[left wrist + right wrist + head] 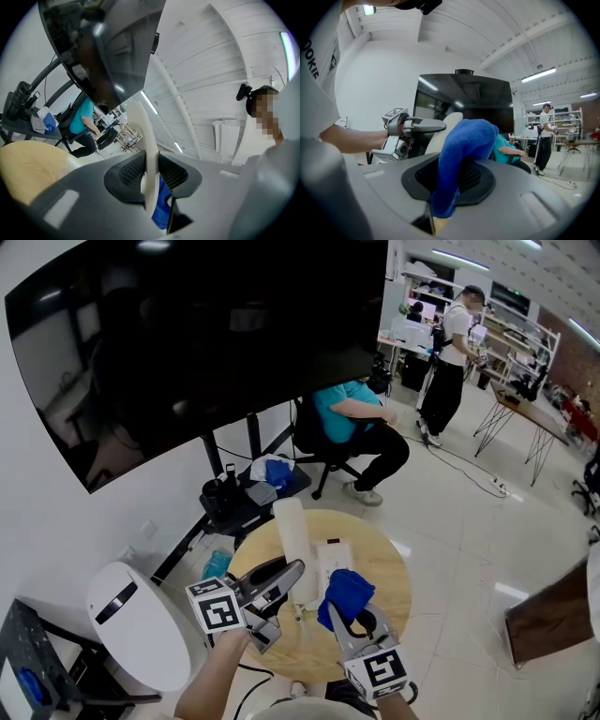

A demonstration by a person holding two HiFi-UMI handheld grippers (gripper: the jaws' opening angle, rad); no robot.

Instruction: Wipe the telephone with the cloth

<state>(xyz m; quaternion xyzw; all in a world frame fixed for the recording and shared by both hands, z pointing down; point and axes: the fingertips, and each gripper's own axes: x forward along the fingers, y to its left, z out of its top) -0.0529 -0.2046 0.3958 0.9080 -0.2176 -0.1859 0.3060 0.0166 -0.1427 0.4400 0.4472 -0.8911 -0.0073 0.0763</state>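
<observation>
My left gripper [284,577] is shut on the white telephone handset [294,547] and holds it above the round wooden table [389,587]. In the left gripper view the handset [147,154] stands edge-on, pinched between both pads. The white telephone base [332,557] lies on the table just right of the handset. My right gripper [352,617] is shut on a blue cloth [347,592], which hangs next to the handset over the base. Seen from the right gripper view, the cloth [461,150] bulges out of the jaws, with the left gripper [417,125] and handset [449,125] close behind it.
A large black screen [206,334] on a stand rises behind the table. A seated person in a teal shirt [352,413] and a standing person [450,362] are farther back. A white rounded unit [141,624] stands left of the table, and a low shelf [248,493] holds cloths.
</observation>
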